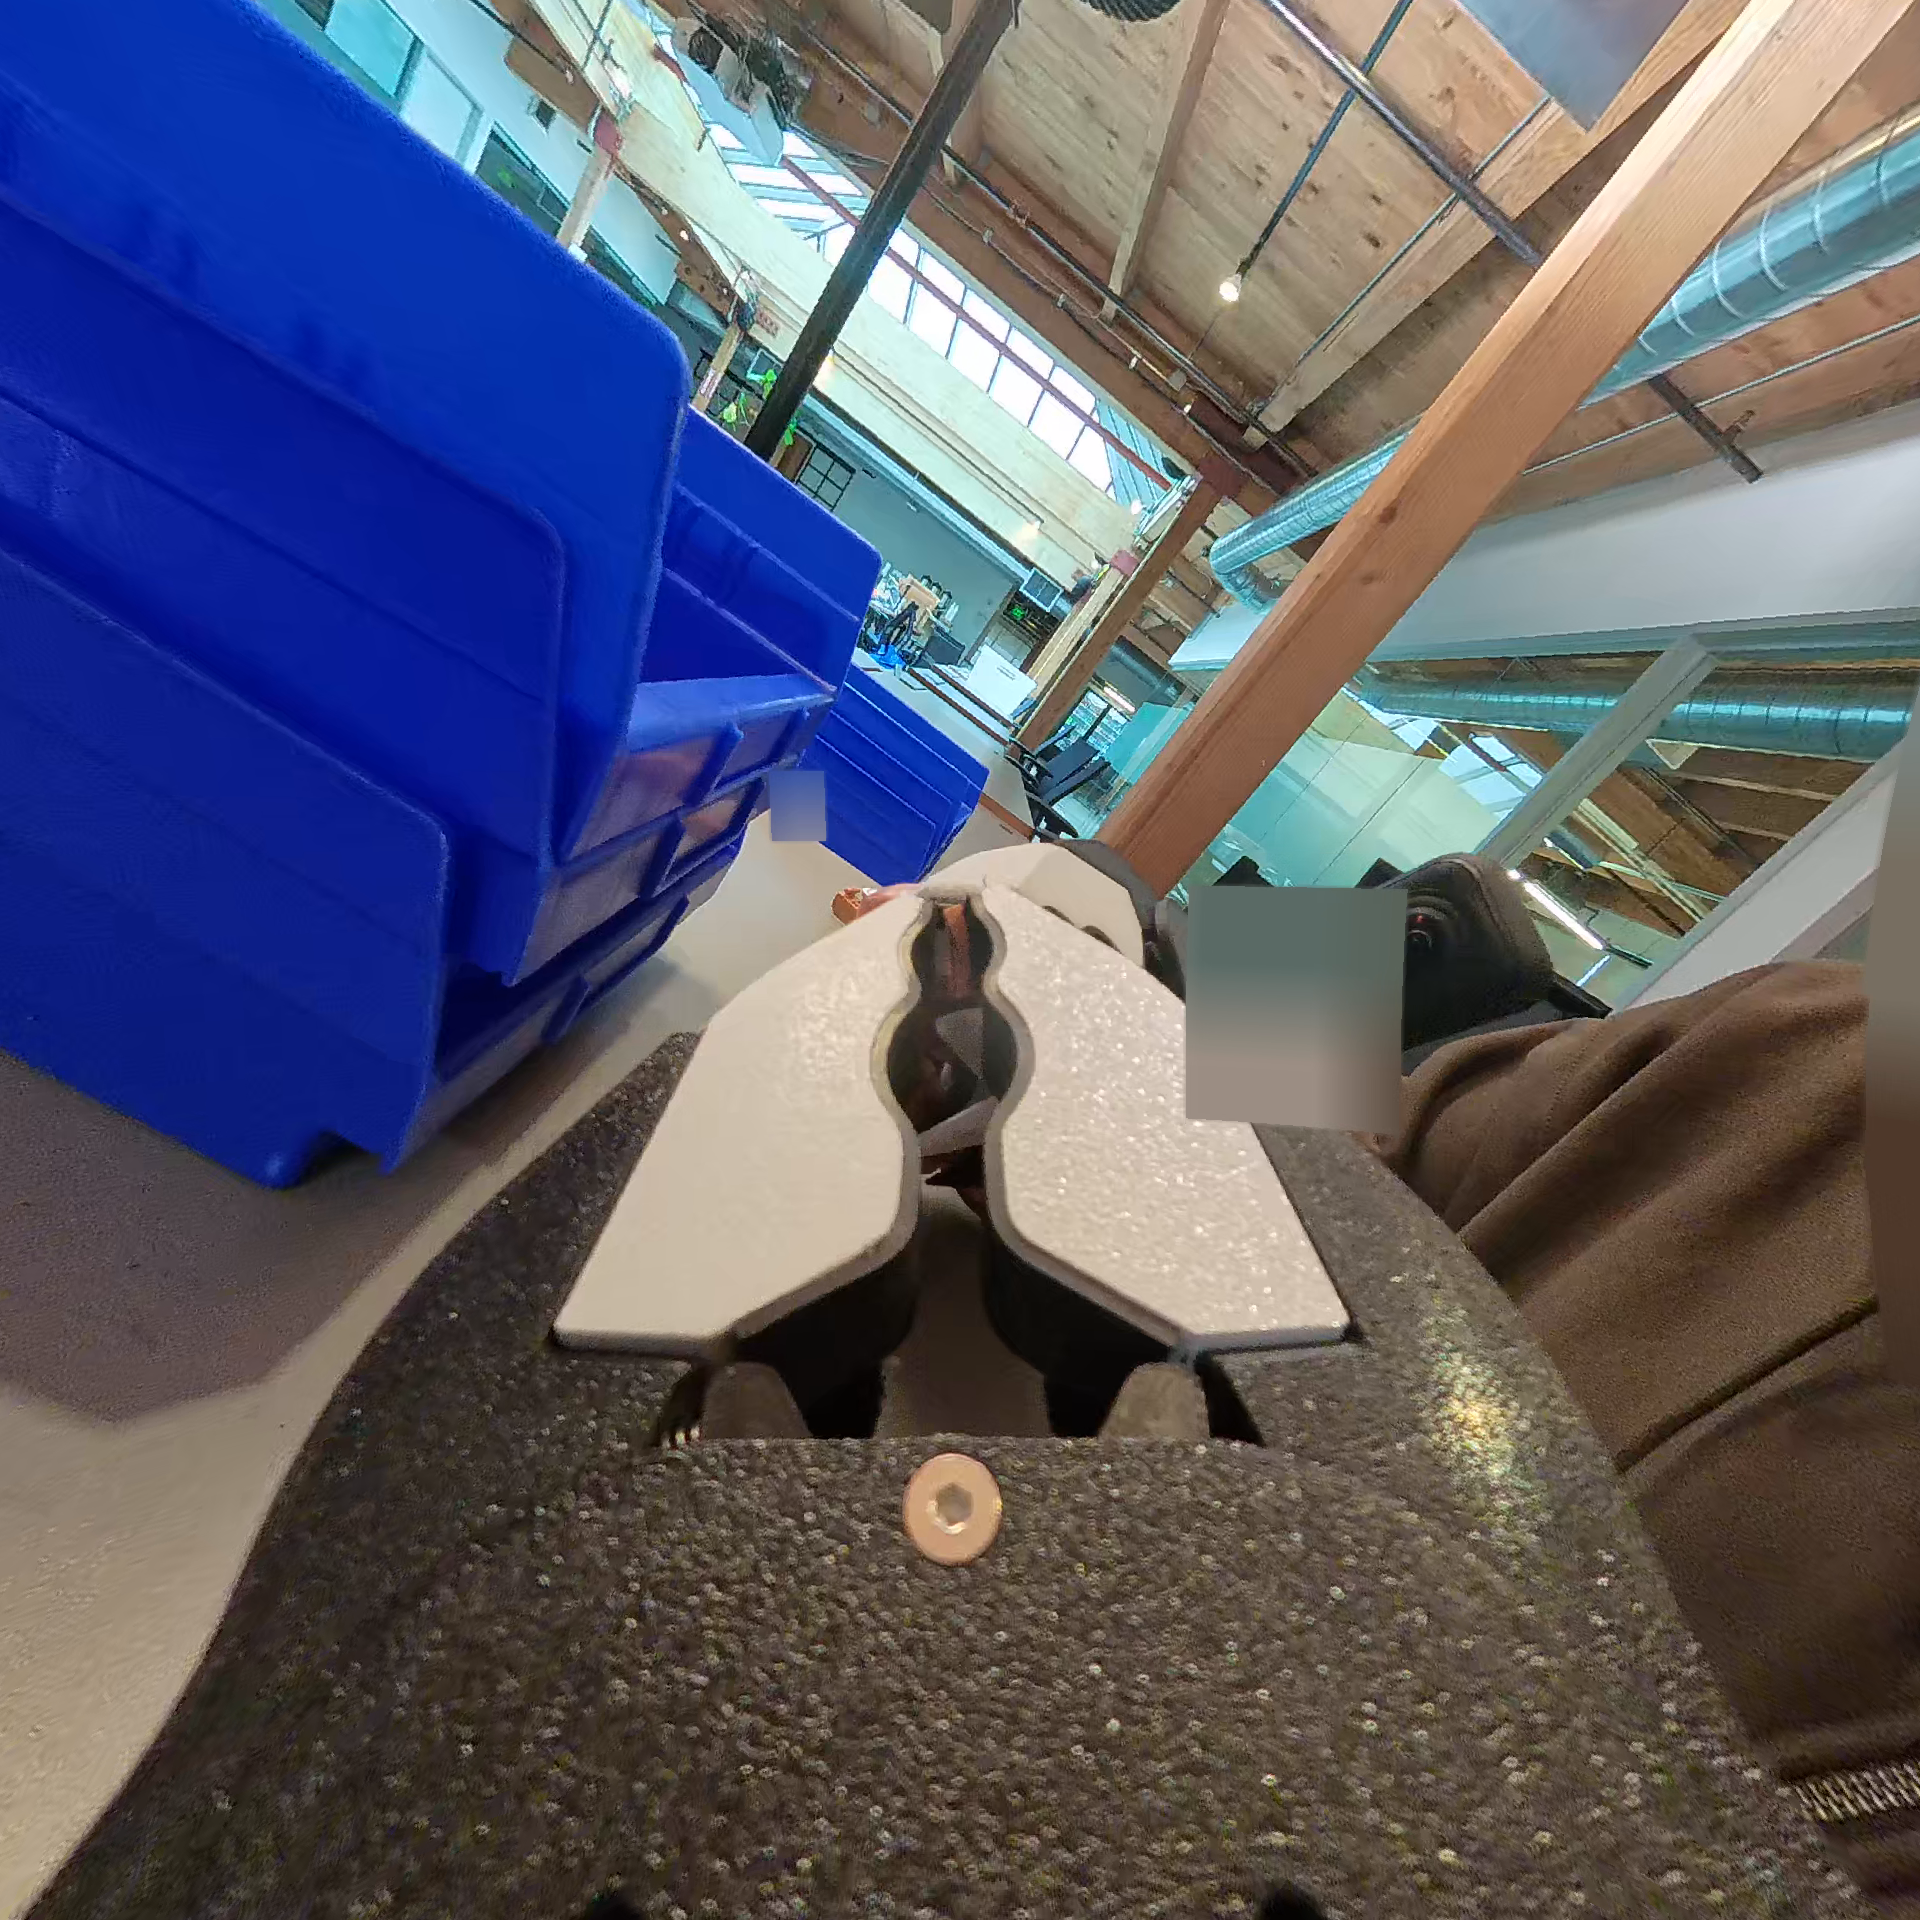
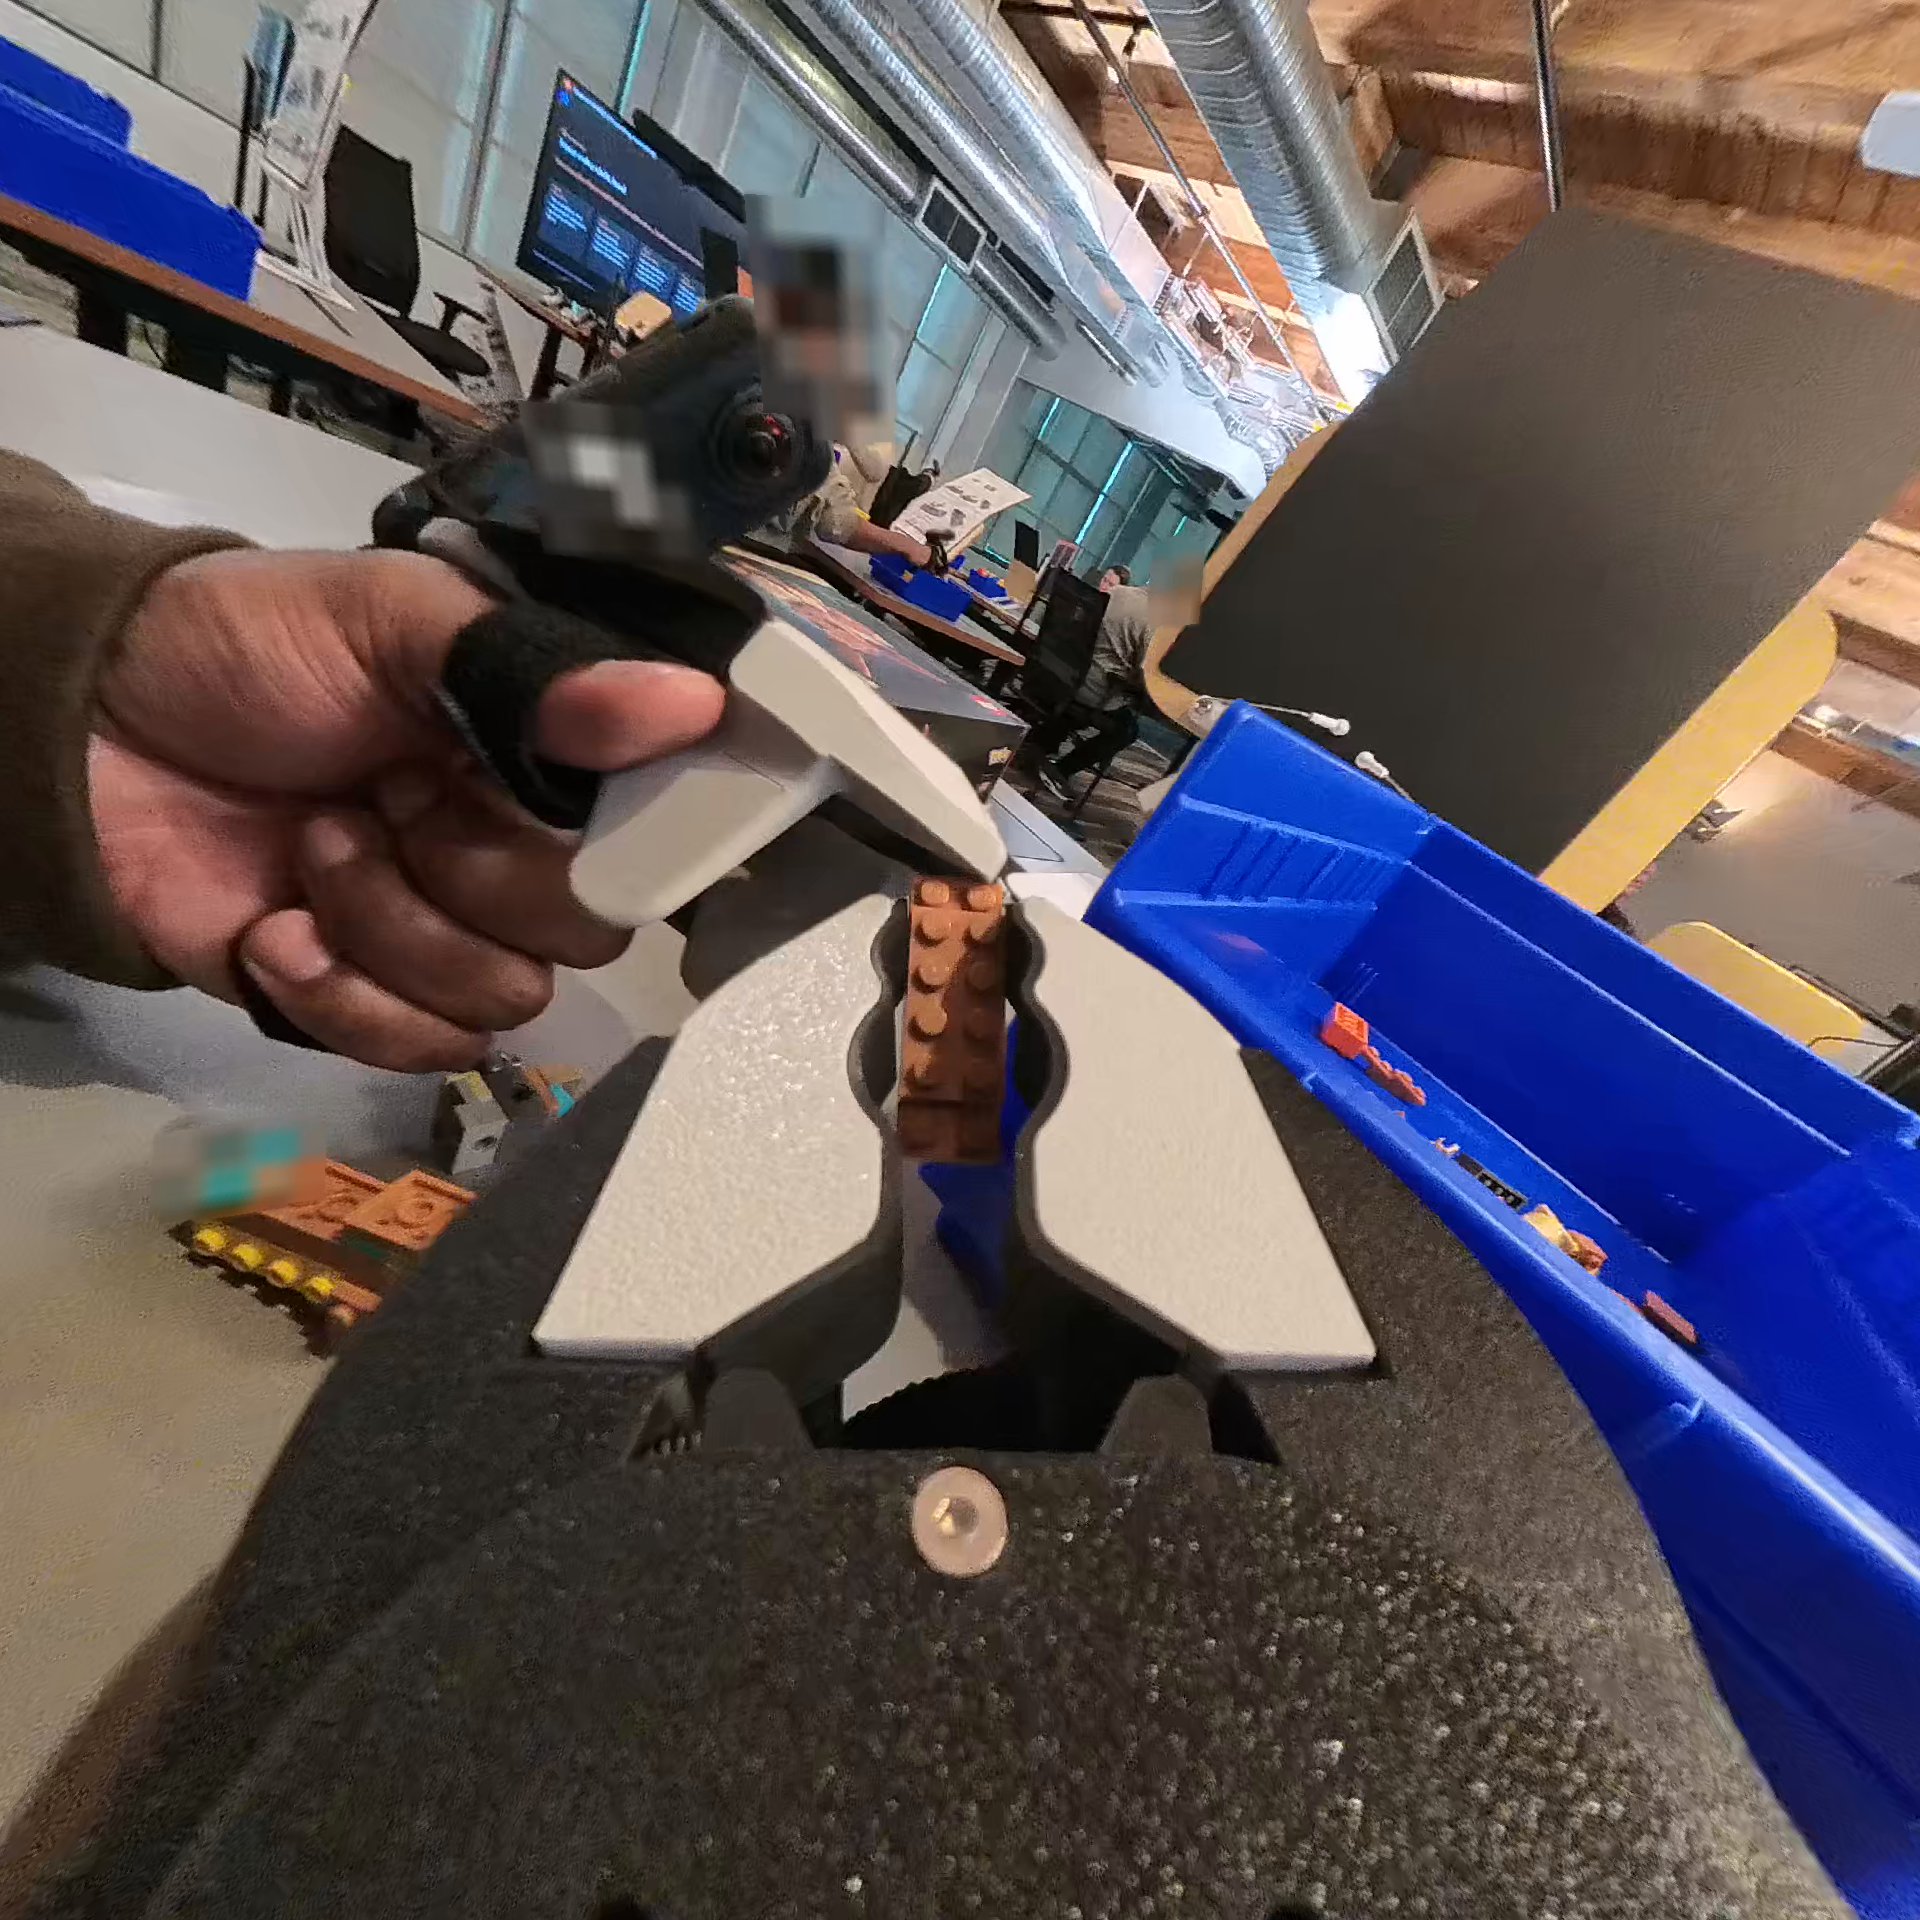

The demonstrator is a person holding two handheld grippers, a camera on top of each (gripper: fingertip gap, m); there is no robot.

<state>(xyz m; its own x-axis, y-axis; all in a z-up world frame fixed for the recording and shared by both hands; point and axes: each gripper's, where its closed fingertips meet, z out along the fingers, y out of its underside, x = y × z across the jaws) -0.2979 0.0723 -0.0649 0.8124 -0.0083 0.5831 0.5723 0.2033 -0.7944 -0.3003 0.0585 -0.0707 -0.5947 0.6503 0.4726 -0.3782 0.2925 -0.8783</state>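
Brown studded brick (image 2: 954, 1023) sits pinched upright in right gripper (image 2: 956, 914), beside ribbed blue bin (image 2: 1455, 935). Only right view shows left gripper (image 2: 982, 857) tip touching brick's top. Left's own view: fingers (image 1: 790, 1091) nearly together, probably holding nothing; stacked blue bins (image 1: 312, 675) alongside.

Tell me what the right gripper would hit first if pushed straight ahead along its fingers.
Probably the left gripper: its grey fingertips sit right at the far end of the brown brick that the right gripper pinches. Depth there is hard to judge.
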